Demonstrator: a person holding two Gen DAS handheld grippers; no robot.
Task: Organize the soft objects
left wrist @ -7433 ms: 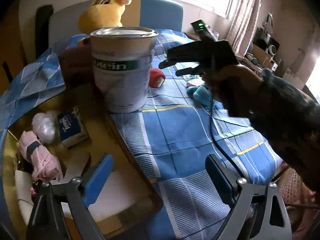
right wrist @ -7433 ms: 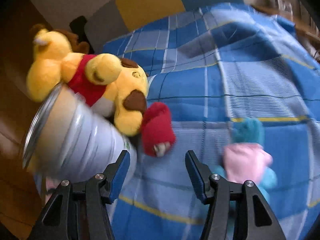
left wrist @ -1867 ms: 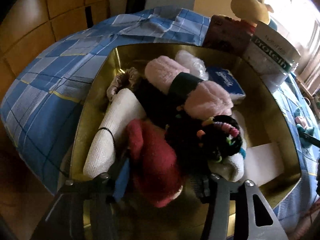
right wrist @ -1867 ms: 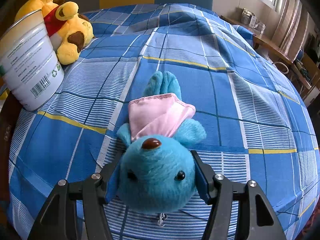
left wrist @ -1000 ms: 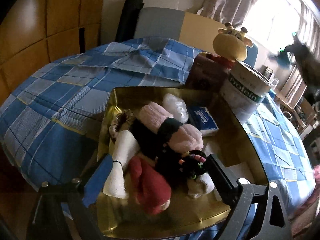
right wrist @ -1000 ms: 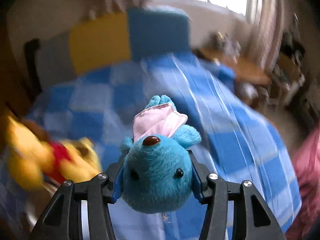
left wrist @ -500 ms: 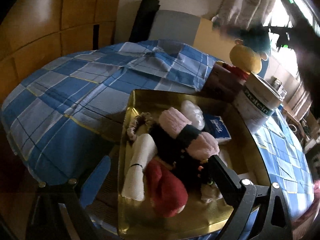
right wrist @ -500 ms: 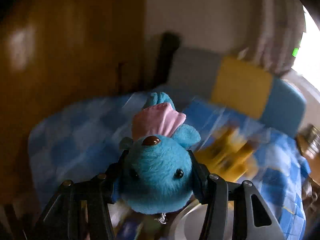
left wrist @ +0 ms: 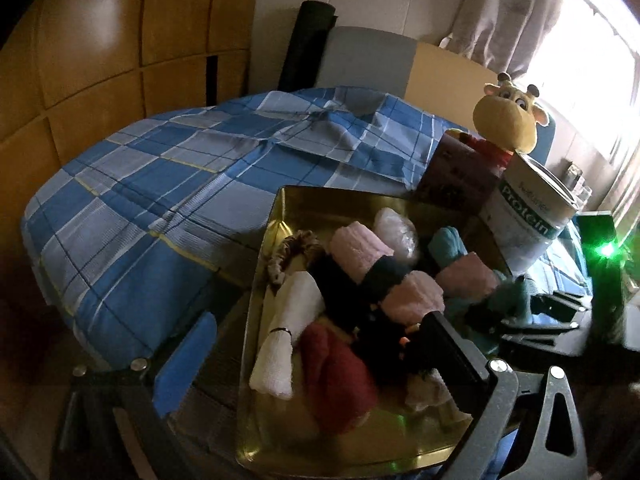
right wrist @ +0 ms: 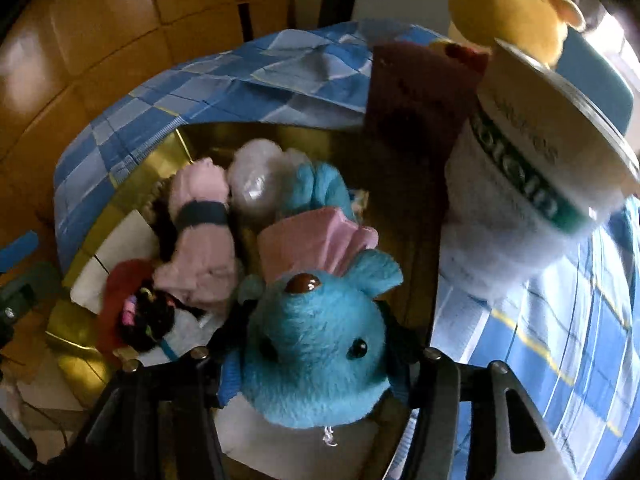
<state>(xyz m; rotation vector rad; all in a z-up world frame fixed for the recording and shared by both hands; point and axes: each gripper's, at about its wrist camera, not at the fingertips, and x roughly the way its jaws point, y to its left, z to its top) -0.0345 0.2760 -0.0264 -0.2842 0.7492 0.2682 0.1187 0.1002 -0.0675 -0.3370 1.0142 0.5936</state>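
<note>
My right gripper (right wrist: 316,364) is shut on a blue plush toy (right wrist: 316,344) with a pink dress and holds it over the right part of the gold tray (right wrist: 120,184). The toy also shows in the left wrist view (left wrist: 460,268), lying among the tray's things with the right gripper (left wrist: 516,308) behind it. The gold tray (left wrist: 280,224) holds a pink rolled cloth (left wrist: 360,248), a white roll (left wrist: 288,336), a red soft piece (left wrist: 336,376) and a black hair tie bundle (left wrist: 384,344). My left gripper (left wrist: 320,352) is open and empty above the tray's near edge.
A white protein tin (left wrist: 532,220) and a dark red box (left wrist: 456,176) stand at the tray's far right. A yellow giraffe plush (left wrist: 508,120) sits behind them. The blue checked bedspread (left wrist: 160,192) lies all around. Wooden wall panels (left wrist: 100,60) stand at left.
My right gripper has carried the blue plush from the air down over the tray, beside the pink cloth. My left gripper has stayed open, drawing back a little.
</note>
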